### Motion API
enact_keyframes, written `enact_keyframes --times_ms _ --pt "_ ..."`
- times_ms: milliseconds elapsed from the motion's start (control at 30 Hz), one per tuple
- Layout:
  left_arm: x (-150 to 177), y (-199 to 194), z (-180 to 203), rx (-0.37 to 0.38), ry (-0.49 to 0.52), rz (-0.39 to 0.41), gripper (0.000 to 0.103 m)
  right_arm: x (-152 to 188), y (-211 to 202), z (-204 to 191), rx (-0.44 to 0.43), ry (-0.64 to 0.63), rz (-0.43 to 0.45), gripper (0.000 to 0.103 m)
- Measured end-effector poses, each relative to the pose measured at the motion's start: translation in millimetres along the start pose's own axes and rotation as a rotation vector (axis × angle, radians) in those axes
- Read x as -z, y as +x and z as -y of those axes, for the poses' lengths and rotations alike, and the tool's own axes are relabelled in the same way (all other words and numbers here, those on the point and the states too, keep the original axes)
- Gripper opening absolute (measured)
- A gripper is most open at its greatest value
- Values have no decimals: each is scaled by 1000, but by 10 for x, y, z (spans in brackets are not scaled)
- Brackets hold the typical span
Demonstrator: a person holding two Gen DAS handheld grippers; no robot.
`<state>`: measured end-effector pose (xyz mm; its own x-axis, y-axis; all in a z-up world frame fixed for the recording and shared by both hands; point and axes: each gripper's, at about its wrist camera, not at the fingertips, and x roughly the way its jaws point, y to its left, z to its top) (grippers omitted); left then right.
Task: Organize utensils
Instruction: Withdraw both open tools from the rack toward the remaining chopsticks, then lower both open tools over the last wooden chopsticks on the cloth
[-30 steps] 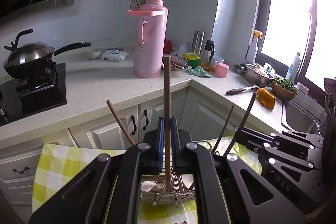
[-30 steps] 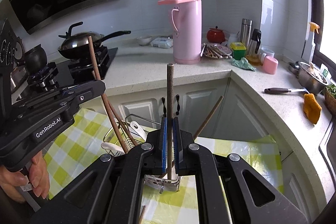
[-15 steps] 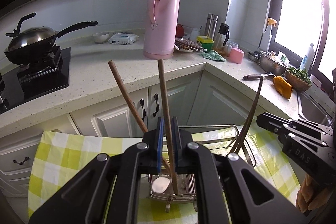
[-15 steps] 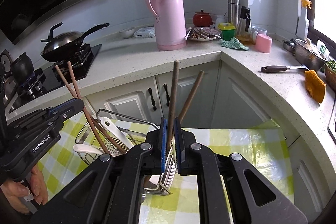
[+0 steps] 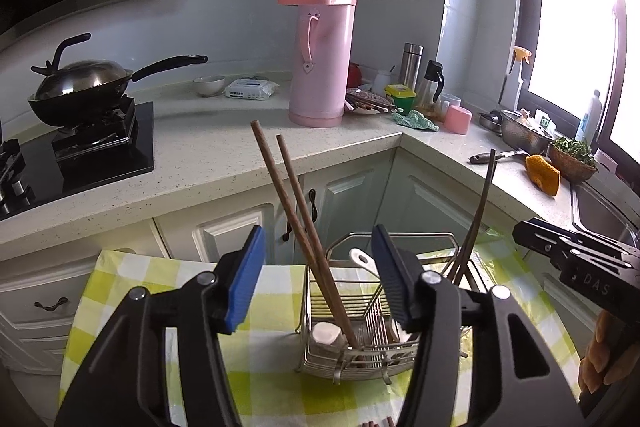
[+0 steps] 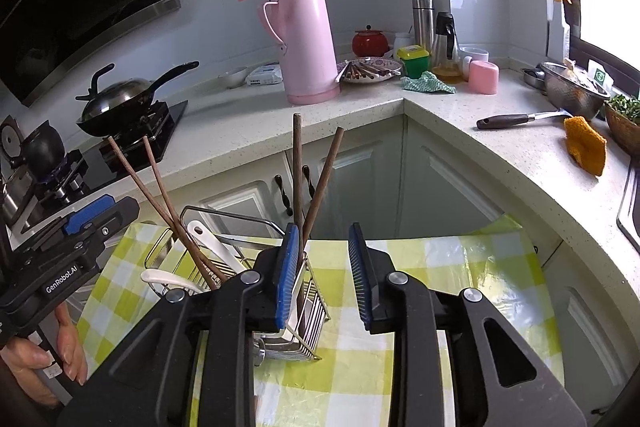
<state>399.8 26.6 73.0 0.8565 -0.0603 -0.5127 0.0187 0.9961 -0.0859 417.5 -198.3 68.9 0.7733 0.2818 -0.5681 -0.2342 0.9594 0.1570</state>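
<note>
A wire utensil rack (image 5: 356, 323) (image 6: 308, 307) stands on a yellow checked cloth (image 5: 120, 291) (image 6: 440, 267). Two brown chopsticks (image 5: 296, 215) lean left in its near compartment beside a white spoon (image 5: 326, 333). Two more chopsticks (image 5: 478, 215) (image 6: 310, 187) stand in the other compartment. My left gripper (image 5: 318, 279) is open and empty above the rack. My right gripper (image 6: 324, 271) is open and empty, its left pad close beside the chopsticks. White spoons (image 6: 208, 239) lie in the rack.
A pink thermos (image 5: 320, 55) (image 6: 300, 27), a wok on the stove (image 5: 80, 83), a plate of chopsticks (image 6: 368, 69), a pink cup (image 6: 484, 77), a knife (image 6: 516, 119) and an orange cloth (image 6: 584, 145) sit on the L-shaped counter behind. White cabinet doors (image 5: 232, 227) stand below.
Both grippers have opened and let go of their chopsticks, which now rest in the rack. Both grippers have drawn back a little.
</note>
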Motion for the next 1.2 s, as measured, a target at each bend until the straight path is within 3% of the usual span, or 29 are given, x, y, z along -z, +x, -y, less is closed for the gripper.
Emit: enact_keyframes --times_ms 100,233,300,467,833,967,1200 --pt "75 -136 -43 -15 -10 21 65 65 -101 9 -6 5 3 27" --pt "210 -328 -88 -45 -14 49 76 230 -295 8 -20 12 28 46" --pt "287 -423 -96 -61 -1 61 82 341 -387 -11 -31 13 35 48" --pt "563 -688 -100 -97 47 94 97 680 -608 -75 -40 0 54 63" --pt "1399 -1123 -263 -152 46 82 98 1460 -856 -189 -31 1 49 69" --pt "1758 -1209 -370 -149 -21 54 98 1706 -877 -195 -31 34 52 72" --pt "2243 -1228 -478 -152 -55 -9 98 2084 -669 -251 -16 27 -30 72"
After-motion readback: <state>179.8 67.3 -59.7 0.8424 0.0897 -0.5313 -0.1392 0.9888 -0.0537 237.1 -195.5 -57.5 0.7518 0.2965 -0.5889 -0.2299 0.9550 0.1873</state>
